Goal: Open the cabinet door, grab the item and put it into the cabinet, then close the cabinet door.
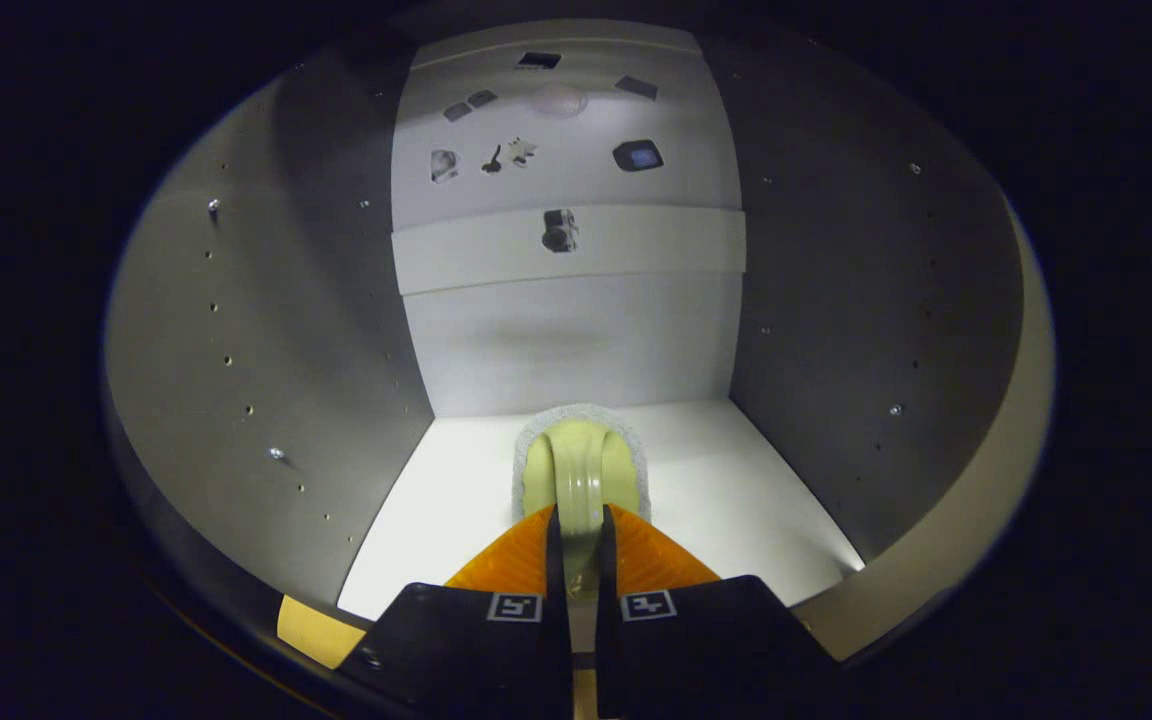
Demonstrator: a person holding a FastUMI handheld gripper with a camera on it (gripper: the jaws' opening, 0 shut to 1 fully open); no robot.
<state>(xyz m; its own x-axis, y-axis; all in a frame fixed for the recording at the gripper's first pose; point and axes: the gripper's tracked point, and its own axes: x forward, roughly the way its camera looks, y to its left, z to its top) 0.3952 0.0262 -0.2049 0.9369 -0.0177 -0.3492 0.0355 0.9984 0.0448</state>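
I am looking into the open cabinet, whose white floor lies under me and whose back wall stands ahead. My gripper is shut on the handle of a pale yellow-green brush with a white bristle pad around its head. The handle runs between my two fingers, both pressing on it. The brush head sits just ahead of the fingertips, low over or on the cabinet floor near the back wall; I cannot tell whether it touches.
Grey side walls with rows of small holes close in on the left and on the right. A white rail crosses the back wall. A tan tape patch marks the front left edge.
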